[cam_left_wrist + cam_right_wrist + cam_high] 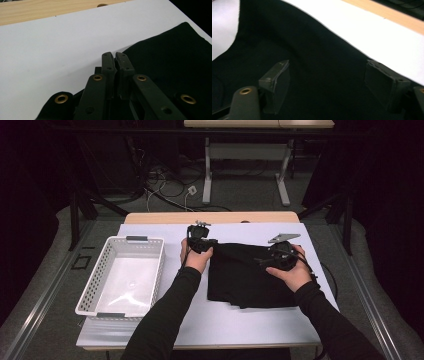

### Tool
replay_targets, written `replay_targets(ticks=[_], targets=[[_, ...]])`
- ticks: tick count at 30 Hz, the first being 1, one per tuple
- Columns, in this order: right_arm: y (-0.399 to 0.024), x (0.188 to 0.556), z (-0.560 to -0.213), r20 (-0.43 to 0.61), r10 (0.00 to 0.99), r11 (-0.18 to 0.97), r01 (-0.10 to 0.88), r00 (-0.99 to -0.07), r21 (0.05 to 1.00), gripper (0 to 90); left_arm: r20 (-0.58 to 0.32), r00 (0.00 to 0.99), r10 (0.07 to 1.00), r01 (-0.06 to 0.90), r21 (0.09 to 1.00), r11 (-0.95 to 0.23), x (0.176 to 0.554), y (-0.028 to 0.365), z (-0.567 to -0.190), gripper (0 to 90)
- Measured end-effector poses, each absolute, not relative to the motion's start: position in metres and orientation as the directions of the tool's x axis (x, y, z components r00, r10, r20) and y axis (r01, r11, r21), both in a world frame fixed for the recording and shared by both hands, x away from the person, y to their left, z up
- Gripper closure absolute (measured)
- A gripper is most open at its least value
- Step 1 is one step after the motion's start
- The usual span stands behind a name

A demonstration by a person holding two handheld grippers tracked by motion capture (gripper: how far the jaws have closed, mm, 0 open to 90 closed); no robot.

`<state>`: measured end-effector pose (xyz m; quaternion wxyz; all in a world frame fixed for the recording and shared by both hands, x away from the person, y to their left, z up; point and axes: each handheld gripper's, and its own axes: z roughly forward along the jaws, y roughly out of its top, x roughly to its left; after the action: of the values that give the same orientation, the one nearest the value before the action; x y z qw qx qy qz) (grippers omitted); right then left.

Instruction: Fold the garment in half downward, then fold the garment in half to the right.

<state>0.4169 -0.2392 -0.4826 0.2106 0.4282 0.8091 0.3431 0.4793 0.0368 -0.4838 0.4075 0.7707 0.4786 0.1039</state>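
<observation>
While tools work black cloth (pixel 250 277), white basket (pixel 100 285) sits left.

Black cloth (pixel 250 275), white basket (pixel 120 275), pale lilac mat (pixel 200 320), light wood table (pixel 210 217), black tools

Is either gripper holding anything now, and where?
The left gripper looks shut on the black cloth's far left corner. The right gripper holds nothing, jaws open above it.

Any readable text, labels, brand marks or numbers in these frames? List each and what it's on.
None readable. The black cloth, the white basket, the white table cover and both grippers, left gripper and right gripper, carry no visible print, label or number.
</observation>
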Motion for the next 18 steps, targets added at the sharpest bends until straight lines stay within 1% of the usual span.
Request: replay_targets(ticks=[3,7,13,18], targets=[[-0.234,0.414,-0.486,-0.044,0.834,0.399,0.545,-0.550,0.737,18.2,-0.233,0.519,0.823,0.653,0.728,-0.206,0.479,0.037,-0.484,86.1],[-0.225,0.409,-0.490,-0.016,0.830,0.386,0.552,-0.558,0.739,15.6,-0.234,0.518,0.823,0.655,0.727,-0.206,0.479,0.037,-0.484,86.1],[-0.211,0.400,-0.493,-0.035,0.803,0.415,0.516,-0.595,0.750,16.2,-0.232,0.519,0.823,0.655,0.727,-0.209,0.479,0.037,-0.484,86.1],[-0.199,0.392,-0.494,-0.042,0.778,0.429,0.481,-0.627,0.764,19.6,-0.234,0.519,0.822,0.655,0.726,-0.208,0.479,0.038,-0.484,86.1]])
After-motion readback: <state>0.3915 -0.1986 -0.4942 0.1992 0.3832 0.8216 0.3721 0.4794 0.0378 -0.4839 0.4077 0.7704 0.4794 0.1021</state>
